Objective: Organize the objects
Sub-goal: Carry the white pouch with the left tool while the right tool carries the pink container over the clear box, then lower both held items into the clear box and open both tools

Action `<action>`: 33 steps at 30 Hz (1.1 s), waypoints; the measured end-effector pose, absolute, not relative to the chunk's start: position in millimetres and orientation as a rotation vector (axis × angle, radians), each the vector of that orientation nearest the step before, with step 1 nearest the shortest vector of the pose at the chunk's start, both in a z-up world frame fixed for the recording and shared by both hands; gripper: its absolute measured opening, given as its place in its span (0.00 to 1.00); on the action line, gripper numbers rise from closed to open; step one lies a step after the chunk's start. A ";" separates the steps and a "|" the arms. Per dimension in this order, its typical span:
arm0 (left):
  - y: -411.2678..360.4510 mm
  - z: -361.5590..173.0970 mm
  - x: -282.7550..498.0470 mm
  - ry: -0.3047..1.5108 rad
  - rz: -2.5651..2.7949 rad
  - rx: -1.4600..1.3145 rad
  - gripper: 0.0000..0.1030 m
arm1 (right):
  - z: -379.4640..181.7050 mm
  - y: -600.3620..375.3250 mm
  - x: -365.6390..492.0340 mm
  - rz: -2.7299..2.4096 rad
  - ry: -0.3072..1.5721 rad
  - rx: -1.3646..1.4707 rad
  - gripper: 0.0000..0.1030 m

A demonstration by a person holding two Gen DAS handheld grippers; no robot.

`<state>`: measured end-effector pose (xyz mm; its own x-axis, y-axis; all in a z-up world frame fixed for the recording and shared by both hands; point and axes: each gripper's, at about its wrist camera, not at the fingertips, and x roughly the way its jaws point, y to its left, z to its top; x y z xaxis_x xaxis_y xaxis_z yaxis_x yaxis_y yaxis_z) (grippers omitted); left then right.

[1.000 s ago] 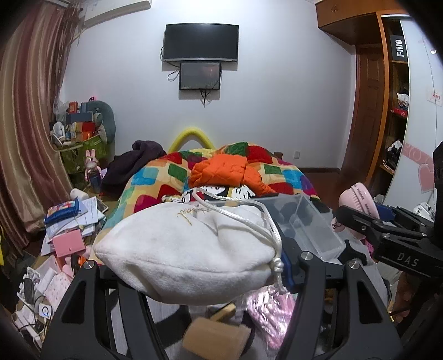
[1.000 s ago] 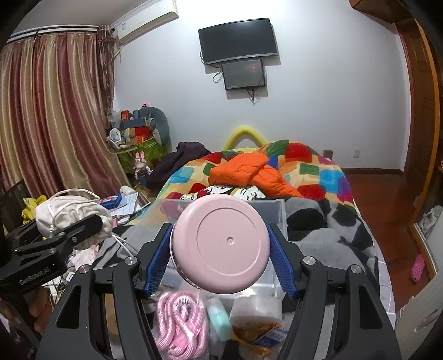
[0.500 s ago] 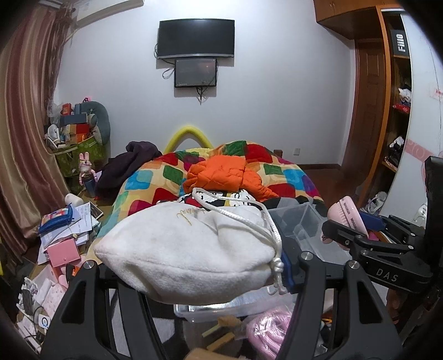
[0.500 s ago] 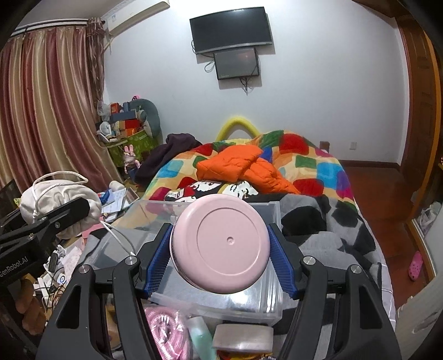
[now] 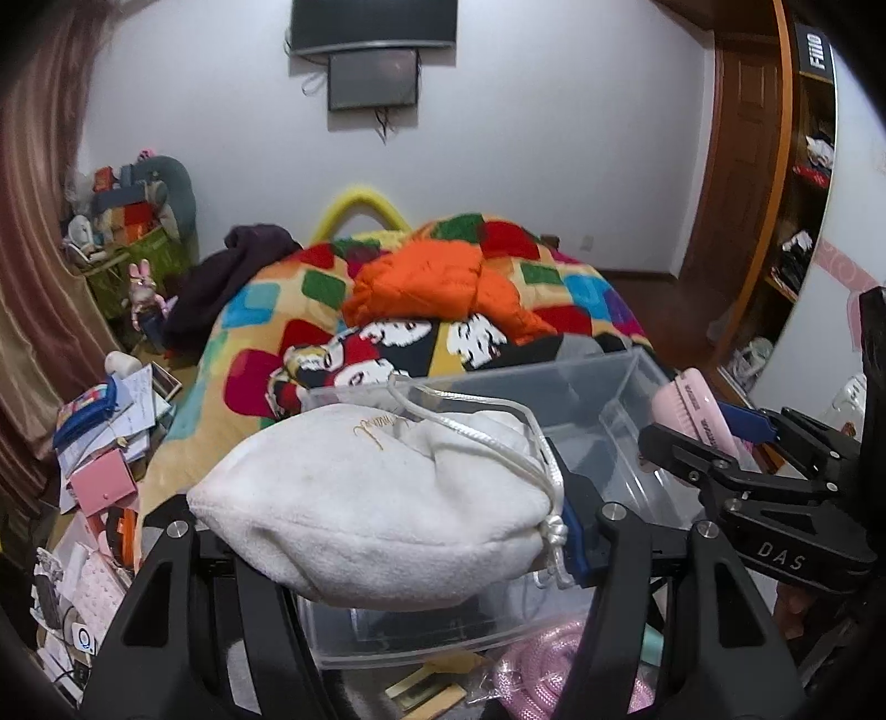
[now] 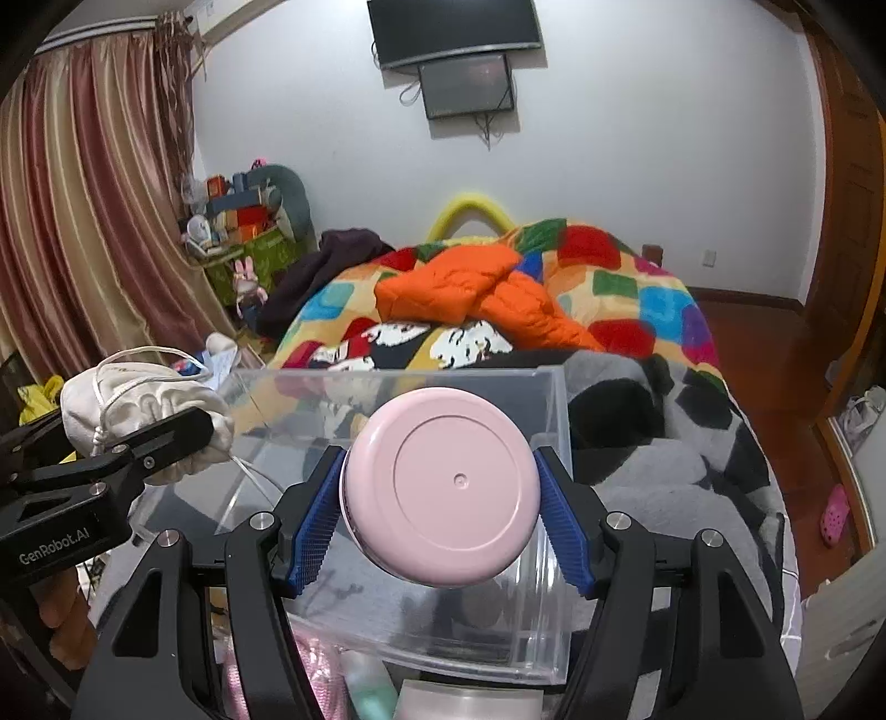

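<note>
On right gripper [image 5: 714, 437] "DAS", left gripper [image 6: 166, 437] "GenRobot.AI", shelf sign [image 5: 814, 51] perhaps "Fiilo"

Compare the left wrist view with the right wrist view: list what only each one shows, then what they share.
Only the left wrist view shows the wooden shelving at the right and the paper clutter on the floor beside the bed.

Only the right wrist view shows the round face of the pink container and the full curtain.

Both show the clear plastic bin, the white drawstring pouch, the orange jacket on the quilt, and the wall screens.
</note>
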<state>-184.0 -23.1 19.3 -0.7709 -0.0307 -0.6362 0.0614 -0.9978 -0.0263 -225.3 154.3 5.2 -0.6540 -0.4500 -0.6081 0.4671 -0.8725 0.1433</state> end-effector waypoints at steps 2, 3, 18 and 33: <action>-20.9 15.3 -187.7 0.056 -2.907 1.067 0.62 | 0.3 151.0 -227.6 -2.465 0.053 0.918 0.61; -19.4 13.4 -189.7 0.047 -2.905 1.081 0.62 | -1.6 150.1 -228.5 -2.459 0.055 0.925 0.61; -14.1 -11.6 -209.9 0.040 -2.897 1.302 0.62 | -24.2 134.0 -230.9 -2.411 0.180 1.005 0.61; -24.5 -33.1 -223.6 0.075 -2.827 1.525 0.62 | -31.2 124.6 -231.5 -2.366 0.269 1.054 0.61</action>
<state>-223.6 -24.5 -33.1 -0.5475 0.0847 -0.8325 -0.0404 -0.9964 -0.0748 -231.5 124.6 -31.2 -0.5548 -0.3874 -0.7363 0.5428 -0.8392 0.0325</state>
